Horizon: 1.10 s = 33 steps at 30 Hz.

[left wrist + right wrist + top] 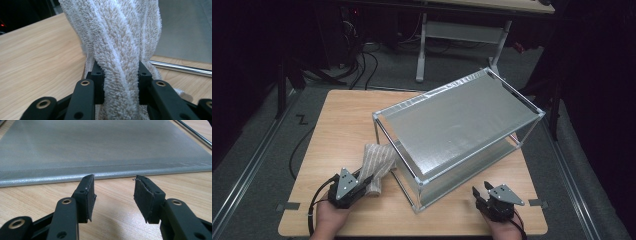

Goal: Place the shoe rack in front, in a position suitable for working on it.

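A cream ribbed towel point(377, 162) hangs bunched from my left gripper point(364, 182), which is shut on its lower end near the table's front left. In the left gripper view the towel point(117, 45) rises thick and twisted between the two black jaws, whose pads press into it from both sides. Just right of it stands a two-tier rack point(459, 132) of metal rods with grey fabric shelves. My right gripper point(479, 192) rests at the front right, open with nothing between its pads point(90, 195), facing the rack's lower shelf point(105, 152).
The wooden table point(347, 115) has bare room on its left half and along the front edge. The rack's lower rod point(185, 68) lies close on the right of the towel. Cables and a desk frame point(462, 32) stand on the floor beyond the table.
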Motion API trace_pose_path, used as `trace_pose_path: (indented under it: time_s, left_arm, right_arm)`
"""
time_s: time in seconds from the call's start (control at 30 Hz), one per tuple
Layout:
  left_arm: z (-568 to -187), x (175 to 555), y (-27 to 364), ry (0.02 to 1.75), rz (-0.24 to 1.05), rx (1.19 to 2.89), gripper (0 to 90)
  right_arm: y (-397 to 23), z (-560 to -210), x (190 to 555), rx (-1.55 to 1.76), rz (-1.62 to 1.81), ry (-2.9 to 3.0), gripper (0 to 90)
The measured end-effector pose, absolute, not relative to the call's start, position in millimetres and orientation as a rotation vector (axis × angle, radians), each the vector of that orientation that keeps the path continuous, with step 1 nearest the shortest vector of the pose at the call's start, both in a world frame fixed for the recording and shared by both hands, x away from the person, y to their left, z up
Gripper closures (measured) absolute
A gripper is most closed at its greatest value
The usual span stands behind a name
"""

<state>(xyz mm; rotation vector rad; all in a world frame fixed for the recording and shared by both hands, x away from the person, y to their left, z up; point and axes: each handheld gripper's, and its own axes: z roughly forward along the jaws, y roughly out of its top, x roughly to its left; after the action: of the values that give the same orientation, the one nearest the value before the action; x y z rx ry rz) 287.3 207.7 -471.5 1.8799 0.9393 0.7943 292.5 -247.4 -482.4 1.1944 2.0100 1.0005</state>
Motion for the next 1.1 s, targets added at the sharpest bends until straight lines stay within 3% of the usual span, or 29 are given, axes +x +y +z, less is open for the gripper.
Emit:
trace_pose_path:
  time_s: [0.63,0.9,1.1]
  left_arm:
    - [-420.8,270.4,236.0,0.894,0.946,1.6,68.9]
    - [-378.0,288.0,228.4,0.826,0.989,1.513,69.2]
    - [-367.4,324.5,216.6,0.834,1.01,1.584,69.1]
  right_arm:
    - [-245.5,-482.9,292.9,1.189,0.993,2.014,50.6]
    - [-245.6,-483.5,293.7,1.194,0.992,2.016,50.6]
    - [-245.0,-483.7,293.4,1.187,0.991,2.018,50.6]
